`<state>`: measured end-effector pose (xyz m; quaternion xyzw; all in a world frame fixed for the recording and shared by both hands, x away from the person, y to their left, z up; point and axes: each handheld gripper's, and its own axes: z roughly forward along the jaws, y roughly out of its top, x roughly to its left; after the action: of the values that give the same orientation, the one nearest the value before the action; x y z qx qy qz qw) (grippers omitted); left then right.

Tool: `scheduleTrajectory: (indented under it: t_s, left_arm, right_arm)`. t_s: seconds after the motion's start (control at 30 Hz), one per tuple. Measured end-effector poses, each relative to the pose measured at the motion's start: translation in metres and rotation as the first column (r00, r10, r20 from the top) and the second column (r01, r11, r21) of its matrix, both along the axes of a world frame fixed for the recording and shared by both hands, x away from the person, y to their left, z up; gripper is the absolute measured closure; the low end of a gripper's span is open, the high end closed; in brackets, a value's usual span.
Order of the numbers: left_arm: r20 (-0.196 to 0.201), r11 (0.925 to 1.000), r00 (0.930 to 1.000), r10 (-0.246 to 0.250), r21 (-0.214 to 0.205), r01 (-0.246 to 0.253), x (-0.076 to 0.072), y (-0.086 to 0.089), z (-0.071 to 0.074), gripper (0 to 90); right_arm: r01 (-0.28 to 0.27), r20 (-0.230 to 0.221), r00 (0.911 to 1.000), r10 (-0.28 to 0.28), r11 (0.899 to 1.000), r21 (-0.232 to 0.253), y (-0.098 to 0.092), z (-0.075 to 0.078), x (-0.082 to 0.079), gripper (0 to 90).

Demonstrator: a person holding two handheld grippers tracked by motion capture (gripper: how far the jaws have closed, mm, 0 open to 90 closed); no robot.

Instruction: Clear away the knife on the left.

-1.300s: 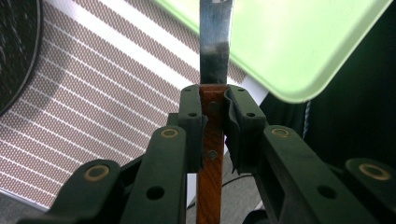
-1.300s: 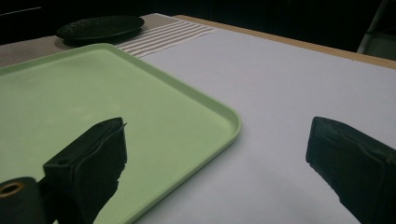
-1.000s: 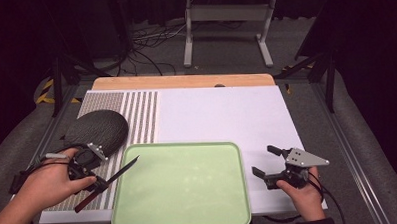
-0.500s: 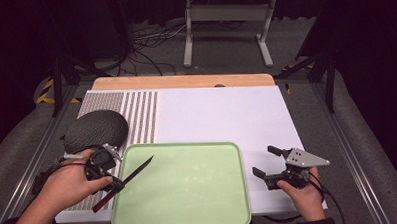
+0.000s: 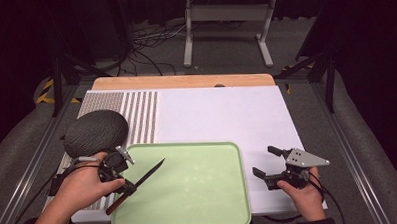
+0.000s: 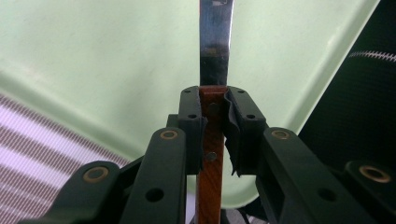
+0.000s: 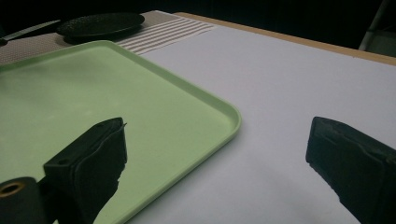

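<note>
We had the left gripper clamped on the knife handle, lower left of frame, blade over the green tray edge. Light, stiff, sharp; handle grip judged right. Right gripper wide open, empty.

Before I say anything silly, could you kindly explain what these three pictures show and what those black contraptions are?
A person sits at a table holding a two-jawed claw in each hand. One picture looks down from above; the other two come from cameras riding on each claw. The left claw is shut on a knife, gripping its wooden handle, with the blade over the green tray. The right claw is open with nothing between its jaws, beside the tray. A dark round mat lies on a striped placemat.
</note>
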<state>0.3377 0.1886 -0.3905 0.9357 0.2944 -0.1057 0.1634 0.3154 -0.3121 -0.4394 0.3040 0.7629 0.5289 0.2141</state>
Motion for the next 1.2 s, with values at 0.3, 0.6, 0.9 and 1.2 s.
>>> scheduleTrajectory:
  t_s: [0.3,0.6,0.9,1.2]
  left_arm:
    - [-0.014,0.9991,0.9999,-0.004,-0.042,0.003,0.002,-0.008,-0.013,77.6]
    - [-0.023,0.9992,0.9997,0.001,-0.040,-0.002,0.003,-0.012,-0.019,77.6]
    - [-0.047,0.9987,0.9984,0.032,-0.039,-0.034,0.005,-0.015,-0.025,77.6]
    - [-0.088,0.9983,0.9948,0.051,-0.024,-0.053,0.008,-0.021,-0.038,77.6]
  right_arm:
    - [-0.002,-0.001,1.0000,0.002,1.000,0.001,0.000,0.000,0.000,5.8]
    - [-0.005,-0.005,1.0000,0.005,1.000,-0.003,0.000,-0.001,0.000,5.7]
    - [-0.007,-0.008,0.9999,0.007,1.000,-0.004,0.001,-0.002,0.000,5.7]
    - [-0.010,-0.013,0.9999,0.010,1.000,-0.003,0.001,-0.003,0.001,5.7]
